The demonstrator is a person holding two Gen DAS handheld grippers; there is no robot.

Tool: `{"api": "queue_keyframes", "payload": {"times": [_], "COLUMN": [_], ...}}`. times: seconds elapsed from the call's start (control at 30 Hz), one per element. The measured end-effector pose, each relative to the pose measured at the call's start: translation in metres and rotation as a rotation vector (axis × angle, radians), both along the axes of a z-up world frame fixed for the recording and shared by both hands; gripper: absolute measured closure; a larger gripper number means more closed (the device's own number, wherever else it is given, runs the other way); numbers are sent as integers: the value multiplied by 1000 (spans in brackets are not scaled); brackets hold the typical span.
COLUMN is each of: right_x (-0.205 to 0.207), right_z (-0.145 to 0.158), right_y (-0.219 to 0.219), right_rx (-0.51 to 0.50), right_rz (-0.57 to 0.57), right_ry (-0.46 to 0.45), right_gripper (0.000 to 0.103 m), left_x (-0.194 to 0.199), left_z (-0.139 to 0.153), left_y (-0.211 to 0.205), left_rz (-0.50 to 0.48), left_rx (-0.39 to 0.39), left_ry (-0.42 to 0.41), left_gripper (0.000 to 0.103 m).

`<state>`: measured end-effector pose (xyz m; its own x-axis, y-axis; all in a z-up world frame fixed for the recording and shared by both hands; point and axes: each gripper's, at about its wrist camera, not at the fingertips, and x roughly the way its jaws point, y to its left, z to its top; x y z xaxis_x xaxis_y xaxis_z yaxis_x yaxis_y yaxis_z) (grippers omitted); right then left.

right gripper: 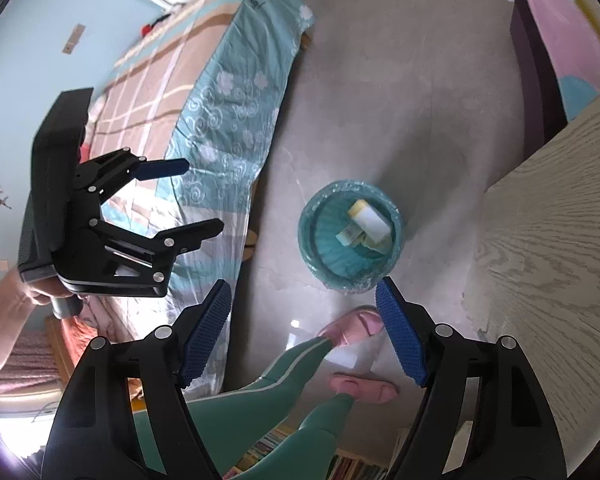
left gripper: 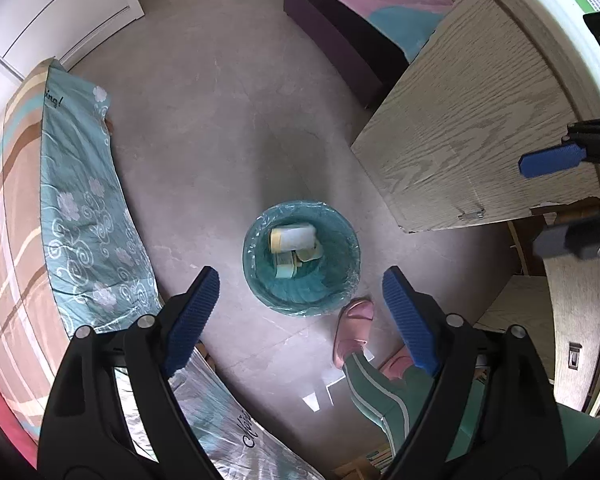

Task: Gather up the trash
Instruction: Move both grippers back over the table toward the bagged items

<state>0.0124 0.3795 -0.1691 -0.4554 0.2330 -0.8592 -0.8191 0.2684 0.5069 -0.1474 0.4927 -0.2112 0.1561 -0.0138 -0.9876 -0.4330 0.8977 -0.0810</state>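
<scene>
on the grey floor (left gripper: 204, 128), between the bed (left gripper: 88, 200) and the wooden worktop (left gripper: 460, 128), stands a teal lined bin (left gripper: 256, 280) holding a yellow-capped bottle (left gripper: 294, 238) and cartons (left gripper: 285, 266); left gripper (left gripper: 300, 312) and right gripper (right gripper: 302, 332) both gape empty.

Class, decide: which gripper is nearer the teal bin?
Left, though only slightly. The left gripper hangs open almost straight above the teal bin; the right gripper, also open, sits off to the side, angled toward it.

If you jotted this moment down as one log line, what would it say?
left tongs: open, empty | right tongs: open, empty | bin: on floor, lined, holding yellow-capped bottle and papers | stage: trash dropped
</scene>
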Motion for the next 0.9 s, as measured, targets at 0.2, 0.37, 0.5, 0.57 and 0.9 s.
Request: {"api": "queue_keyframes", "payload": {"times": [0.2,0.37,0.5,0.57,0.9], "right_x": [18,38,54,60,79], "right_z": [49,109,140,148,168], "right_y": [-27,-80,-144,-175,-378], "right_rx": [110,243,278,277,183], "right_rz": [-30,-126,-246,-294,-595], "right_ry": [-5,-59,-135,-170,-393], "right_gripper": [28,28,28,28,28], "left_x": [5,26,56,71,162], "left_z": [31,90,137,150,175], "left_y": [-10,-34,-80,-103,-264], "left_rz": [-43,-146,-315,-391,-766], "left_rx": [16,18,23,26,-26], "left_ry": [-48,-157,-255,-287,-386], "left_gripper": [16,16,15,15,14]}}
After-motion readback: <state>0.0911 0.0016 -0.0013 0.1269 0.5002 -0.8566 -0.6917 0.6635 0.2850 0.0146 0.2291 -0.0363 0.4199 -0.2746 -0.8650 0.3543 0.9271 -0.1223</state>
